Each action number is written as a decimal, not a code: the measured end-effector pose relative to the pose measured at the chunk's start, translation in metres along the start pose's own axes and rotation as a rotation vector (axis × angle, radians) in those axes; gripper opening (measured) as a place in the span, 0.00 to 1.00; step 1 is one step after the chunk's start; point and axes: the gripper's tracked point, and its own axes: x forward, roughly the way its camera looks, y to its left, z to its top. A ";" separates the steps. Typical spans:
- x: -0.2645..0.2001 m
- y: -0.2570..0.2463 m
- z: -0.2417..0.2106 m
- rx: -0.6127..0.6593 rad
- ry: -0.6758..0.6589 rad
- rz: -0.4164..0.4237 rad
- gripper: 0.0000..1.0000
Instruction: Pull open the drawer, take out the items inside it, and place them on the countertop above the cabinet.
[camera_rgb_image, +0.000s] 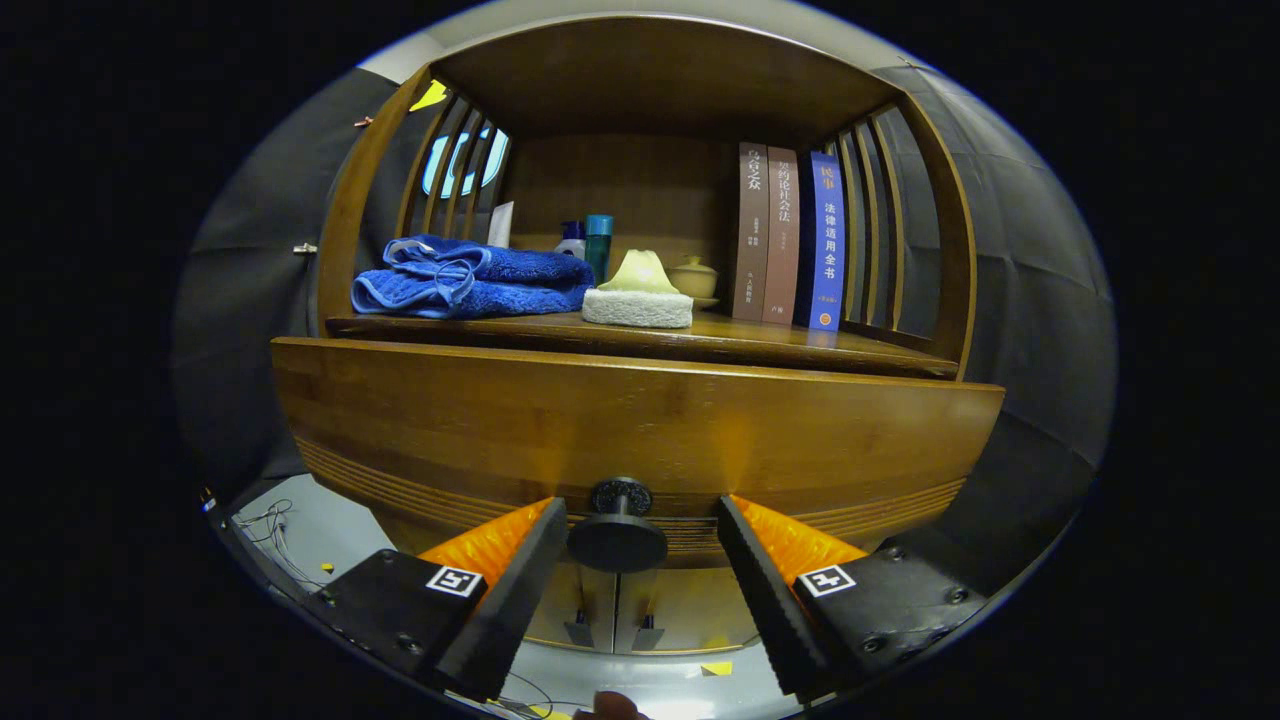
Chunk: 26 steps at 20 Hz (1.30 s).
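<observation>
Your gripper (632, 510) is spread wide, its two fingers (520, 570) standing apart on either side of the dark round knob (618, 535), with clear gaps between each finger and the knob, so nothing is gripped. That knob sits between the fingertips, fixed to the front of the wooden drawer (640, 430), whose curved face fills the space just beyond the fingers. You cannot tell from this low angle what lies inside the drawer, and its front stands out a little ahead of the ledge above it.

Above the drawer you have the tabletop (800, 345) of the cabinet, a brown wooden surface under an arched top with slatted sides. On it, to the left, lies a folded blue towel (470, 280). Just right of the towel a pale sponge block (637, 307) rests with a light yellow-green object (640, 272) on top of it. Behind these stand a teal bottle (598, 240) and a smaller bottle with a blue cap (571, 240), and near them a small cream lidded pot (692, 277). Further right three books (785, 235) stand upright, two brown and one blue, touching one another.

Below the drawer you see pale cabinet doors (610, 600), and loose wires (262, 520) lie on the floor to the left.
</observation>
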 end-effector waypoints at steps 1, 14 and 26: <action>0.004 0.000 0.001 0.003 -0.001 0.000 0.99; 0.038 0.000 0.006 0.037 0.013 -0.002 0.99; -0.039 -0.033 0.070 0.044 -0.112 -0.102 0.99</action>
